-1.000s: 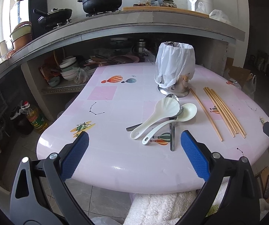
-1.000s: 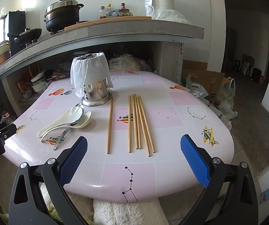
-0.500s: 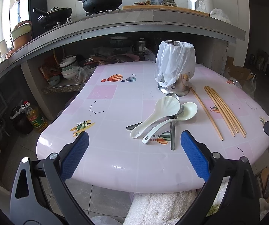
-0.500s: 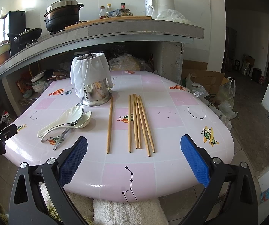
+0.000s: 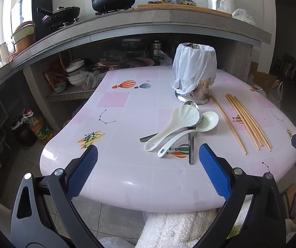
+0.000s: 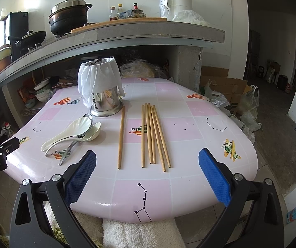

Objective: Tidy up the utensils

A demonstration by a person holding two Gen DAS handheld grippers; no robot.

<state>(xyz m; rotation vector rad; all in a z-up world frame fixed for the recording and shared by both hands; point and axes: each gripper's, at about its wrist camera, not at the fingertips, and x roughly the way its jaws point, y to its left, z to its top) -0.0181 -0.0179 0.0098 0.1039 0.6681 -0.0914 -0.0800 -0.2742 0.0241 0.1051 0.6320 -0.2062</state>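
On the pink table (image 5: 127,171) (image 6: 189,136) stands a steel utensil holder (image 5: 195,76) (image 6: 101,87) lined with a white plastic bag. In front of it lie two white spoons (image 5: 174,124) (image 6: 71,132) stacked over metal spoons (image 5: 190,150) (image 6: 65,155). Several wooden chopsticks (image 5: 248,122) (image 6: 154,134) lie in a group, with a single chopstick (image 5: 227,122) (image 6: 121,137) apart on their left. My left gripper (image 5: 146,161) hovers open at the table's near edge, short of the spoons. Over the near edge below the chopsticks, my right gripper (image 6: 147,165) is open and empty.
A concrete counter (image 5: 148,22) (image 6: 148,31) overhangs the table's far side, carrying pots and bottles. Bowls (image 5: 76,72) fill the shelf beneath it. An oil bottle (image 5: 37,127) stands on the floor at left. Cardboard boxes and bags (image 6: 236,95) lie at right. A fluffy white mat (image 6: 139,235) is below.
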